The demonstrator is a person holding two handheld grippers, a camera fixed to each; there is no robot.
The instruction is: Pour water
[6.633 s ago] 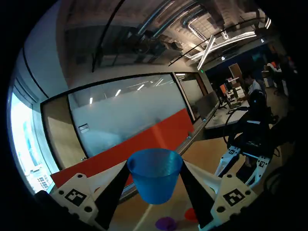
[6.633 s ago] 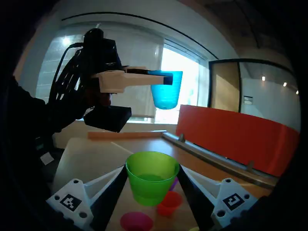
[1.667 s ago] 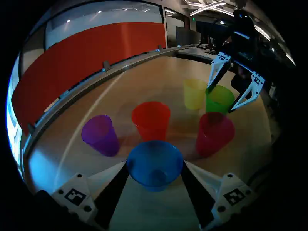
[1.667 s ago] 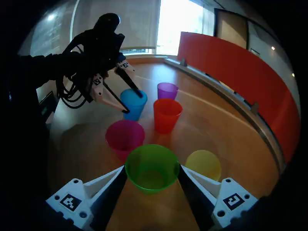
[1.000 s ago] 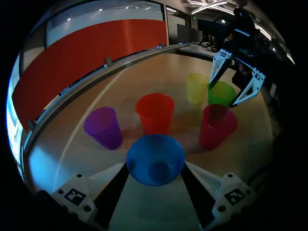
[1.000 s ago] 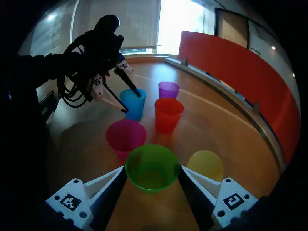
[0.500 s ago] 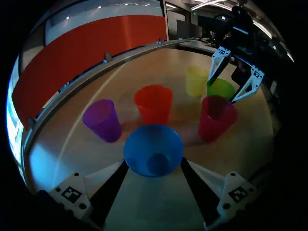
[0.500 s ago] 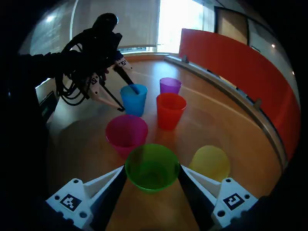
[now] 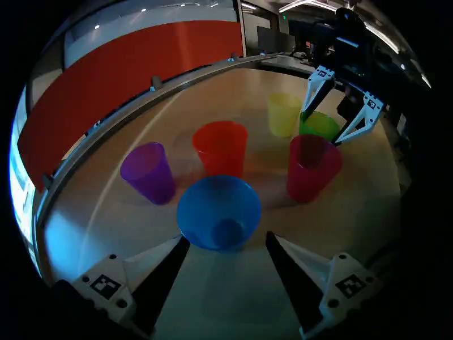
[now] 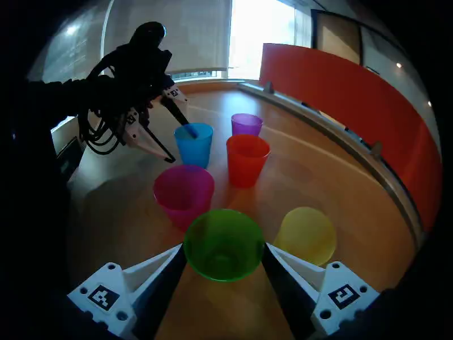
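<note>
Down on the wooden tabletop (image 9: 351,209) we've got six cups in a loose ring. Left gripper (image 9: 225,240) first: its jaws look released, spread to either side of the blue cup (image 9: 219,212). That cup stands upright and free on the wood, right at the fingertips. The right gripper view backs that up: one finger passes behind the blue cup's rim, and the other runs along its near side.

Over to the right gripper (image 10: 222,248): jaws clenched on the green cup (image 10: 223,243), both fingers pressed against its sides, mouth up towards the camera. Whether it rests on the wood or hangs just above it, I can't tell. I can't make out water in either cup.

Around them, the magenta cup (image 10: 184,192) sits just beside the green one, with the yellow cup (image 10: 306,235) on its other side. The orange cup (image 10: 247,158) is in the middle. The purple cup (image 10: 246,124) is beyond it, nearer the metal rail (image 10: 340,139) and the red partition (image 10: 351,85).
</note>
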